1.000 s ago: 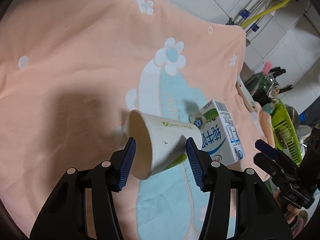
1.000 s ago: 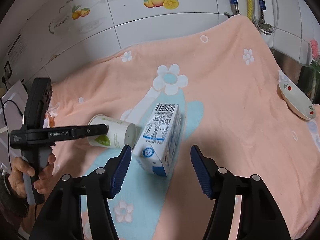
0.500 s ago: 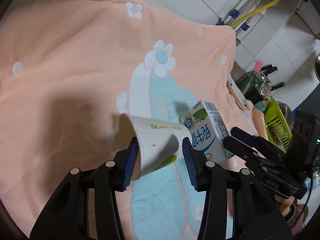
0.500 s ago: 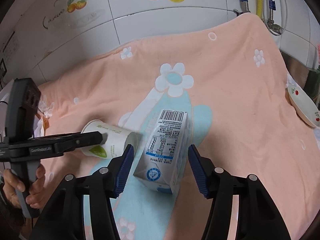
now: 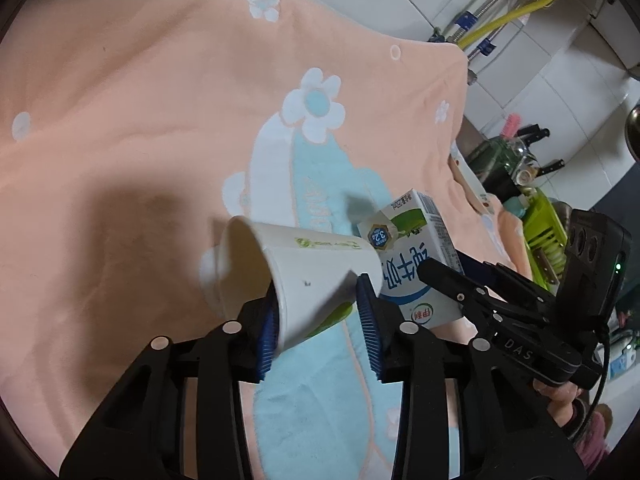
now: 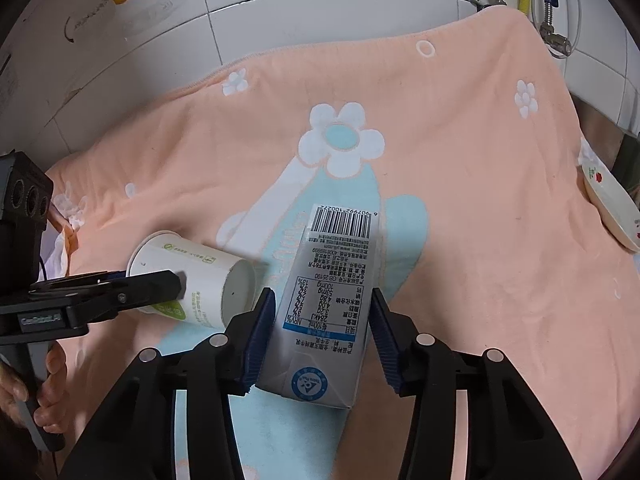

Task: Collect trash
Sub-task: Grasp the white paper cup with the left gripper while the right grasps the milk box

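Observation:
A white paper cup [image 5: 312,276] [image 6: 192,268] lies on its side on the peach flowered towel [image 5: 140,100], mouth toward the left. My left gripper [image 5: 316,286] straddles it, its jaws closing, and both blue pads rest against the cup's sides. Just right of the cup a milk carton [image 5: 408,280] [image 6: 332,300] lies flat. My right gripper [image 6: 323,290] straddles the carton with its jaws closing. The left pad meets the carton's side and the right pad stands a sliver off it. The cup's base touches the carton.
A small white dish [image 6: 612,208] with red print sits at the towel's right edge. Beyond that edge stand a green rack [image 5: 548,232] and kitchen clutter. A tiled wall [image 6: 280,12] with pipes [image 5: 512,12] runs along the back.
Both grippers' jaws have narrowed around their objects. The right gripper has moved forward and down until the carton lies between its pads. Cup and carton have kept their places.

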Demonstrator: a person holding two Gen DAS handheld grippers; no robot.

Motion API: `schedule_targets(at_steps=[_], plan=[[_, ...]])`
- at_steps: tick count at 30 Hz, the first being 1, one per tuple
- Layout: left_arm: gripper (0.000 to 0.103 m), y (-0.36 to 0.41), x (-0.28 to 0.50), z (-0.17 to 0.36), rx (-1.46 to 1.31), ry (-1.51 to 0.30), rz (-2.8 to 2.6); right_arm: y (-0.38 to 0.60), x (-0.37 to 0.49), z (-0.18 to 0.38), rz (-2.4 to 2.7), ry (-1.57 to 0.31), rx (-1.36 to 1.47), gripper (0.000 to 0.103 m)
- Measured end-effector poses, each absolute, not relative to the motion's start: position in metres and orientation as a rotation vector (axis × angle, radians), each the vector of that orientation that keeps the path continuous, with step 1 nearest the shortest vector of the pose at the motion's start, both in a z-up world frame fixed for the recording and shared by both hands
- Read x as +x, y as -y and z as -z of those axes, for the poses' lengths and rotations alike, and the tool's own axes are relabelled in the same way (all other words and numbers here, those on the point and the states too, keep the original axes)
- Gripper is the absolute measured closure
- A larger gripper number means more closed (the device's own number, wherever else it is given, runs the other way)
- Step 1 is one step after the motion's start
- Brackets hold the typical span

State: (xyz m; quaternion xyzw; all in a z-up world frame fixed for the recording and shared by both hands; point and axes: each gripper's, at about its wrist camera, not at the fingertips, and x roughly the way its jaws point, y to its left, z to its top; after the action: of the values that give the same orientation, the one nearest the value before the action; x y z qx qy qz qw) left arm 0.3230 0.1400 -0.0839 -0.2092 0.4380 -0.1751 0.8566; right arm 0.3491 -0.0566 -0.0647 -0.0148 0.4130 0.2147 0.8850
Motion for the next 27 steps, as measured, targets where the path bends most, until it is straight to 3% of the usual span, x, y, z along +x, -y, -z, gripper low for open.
schedule_targets(at_steps=[27], plan=[[0.071, -0.117, 0.319, 0.093, -0.464, -0.965, 0.350, 0.110, 0.262, 0.035, -0.425, -0.762, -0.046, 0.062]])
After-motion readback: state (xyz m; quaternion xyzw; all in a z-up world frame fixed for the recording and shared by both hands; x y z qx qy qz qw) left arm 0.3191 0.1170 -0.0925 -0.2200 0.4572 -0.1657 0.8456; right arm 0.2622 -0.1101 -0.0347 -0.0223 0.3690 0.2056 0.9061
